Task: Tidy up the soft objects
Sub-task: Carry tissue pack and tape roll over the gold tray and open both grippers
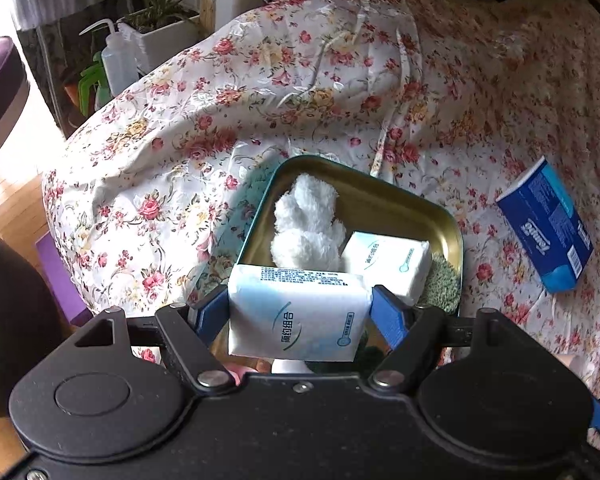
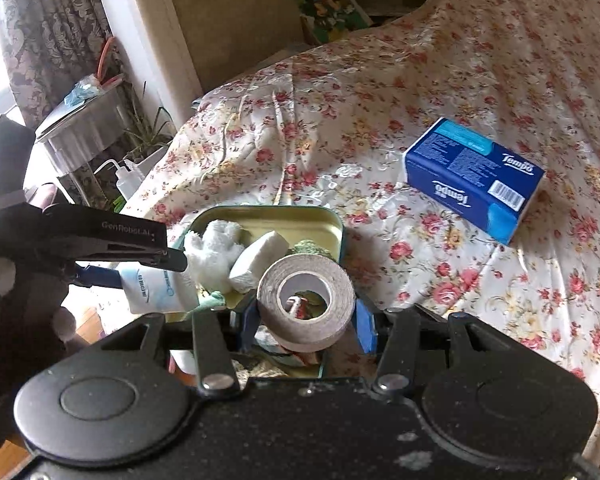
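Progress looked partial: left gripper (image 1: 300, 312) fingers clamped a white plastic-wrapped tissue pack (image 1: 296, 312) over the teal metal tin (image 1: 456, 232), right gripper (image 2: 306, 320) fingers gripped a grey tape roll (image 2: 306, 300) above it, while a blue tissue box (image 2: 474, 178) lay beyond on the floral bed.

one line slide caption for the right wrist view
Right gripper holds a tape roll over the tin; blue tissue box lies beside it.

blue tissue box (image 2: 474, 180): "Tempo" | hand-held gripper (image 2: 112, 258): "GenRobot.AI"
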{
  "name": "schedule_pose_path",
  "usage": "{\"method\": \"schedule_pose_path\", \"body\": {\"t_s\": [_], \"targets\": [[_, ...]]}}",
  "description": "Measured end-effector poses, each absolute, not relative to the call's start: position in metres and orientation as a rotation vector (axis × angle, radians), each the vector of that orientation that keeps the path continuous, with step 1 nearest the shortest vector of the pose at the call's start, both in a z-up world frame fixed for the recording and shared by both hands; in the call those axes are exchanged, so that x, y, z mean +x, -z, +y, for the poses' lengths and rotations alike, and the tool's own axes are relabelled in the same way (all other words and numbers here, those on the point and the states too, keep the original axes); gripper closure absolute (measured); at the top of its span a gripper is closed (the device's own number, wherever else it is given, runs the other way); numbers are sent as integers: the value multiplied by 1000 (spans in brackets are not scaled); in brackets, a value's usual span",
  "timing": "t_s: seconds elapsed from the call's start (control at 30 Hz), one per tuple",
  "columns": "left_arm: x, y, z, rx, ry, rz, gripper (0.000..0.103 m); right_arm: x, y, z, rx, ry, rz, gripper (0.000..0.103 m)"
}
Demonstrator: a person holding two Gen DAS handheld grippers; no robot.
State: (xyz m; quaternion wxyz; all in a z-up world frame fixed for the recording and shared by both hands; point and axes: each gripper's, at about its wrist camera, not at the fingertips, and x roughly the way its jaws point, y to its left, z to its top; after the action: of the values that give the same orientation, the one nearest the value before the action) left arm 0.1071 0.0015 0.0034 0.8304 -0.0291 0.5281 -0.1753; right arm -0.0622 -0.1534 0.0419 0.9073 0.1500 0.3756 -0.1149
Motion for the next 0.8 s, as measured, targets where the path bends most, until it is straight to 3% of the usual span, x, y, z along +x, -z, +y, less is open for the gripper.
{"method": "schedule_pose_path", "body": {"t_s": [0.33, 0.8], "targets": [[109, -7, 6, -86, 364, 1096, 22, -47, -38, -156, 324, 237, 790, 55], [104, -7, 11, -63, 303, 1106, 21, 33, -43, -173, 357, 270, 835, 55]]}}
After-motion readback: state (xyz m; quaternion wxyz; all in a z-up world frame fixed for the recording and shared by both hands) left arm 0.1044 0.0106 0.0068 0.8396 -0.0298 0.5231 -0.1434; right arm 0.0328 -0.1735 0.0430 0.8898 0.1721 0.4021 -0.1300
